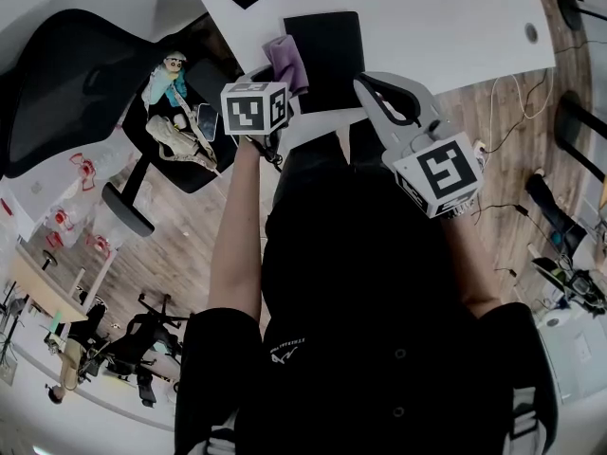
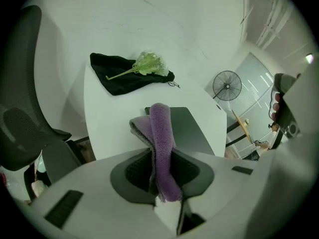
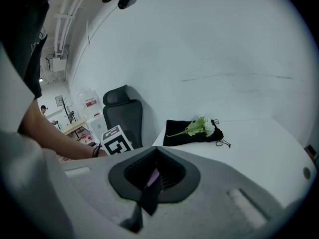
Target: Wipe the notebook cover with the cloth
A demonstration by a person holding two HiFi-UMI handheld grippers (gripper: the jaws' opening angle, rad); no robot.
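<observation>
A black notebook (image 1: pixel 327 55) lies flat near the front edge of the white table (image 1: pixel 446 17). The purple cloth (image 1: pixel 286 62) rests on its left edge. My left gripper (image 1: pixel 278 81) is shut on the cloth. In the left gripper view the cloth (image 2: pixel 160 133) sticks up between the jaws, with the notebook (image 2: pixel 194 128) just behind it. My right gripper (image 1: pixel 365 88) sits at the notebook's near right corner. In the right gripper view a dark strip, the notebook's edge (image 3: pixel 148 198), is pinched between the jaws, and a bit of purple cloth (image 3: pixel 153 175) shows beyond.
A black pouch with a green-and-white flower sprig (image 2: pixel 129 73) lies farther back on the table, also in the right gripper view as the pouch (image 3: pixel 192 130). A black office chair (image 1: pixel 85 83) with toys (image 1: pixel 171 83) stands left of the table. Cables (image 1: pixel 503 102) run over the floor on the right.
</observation>
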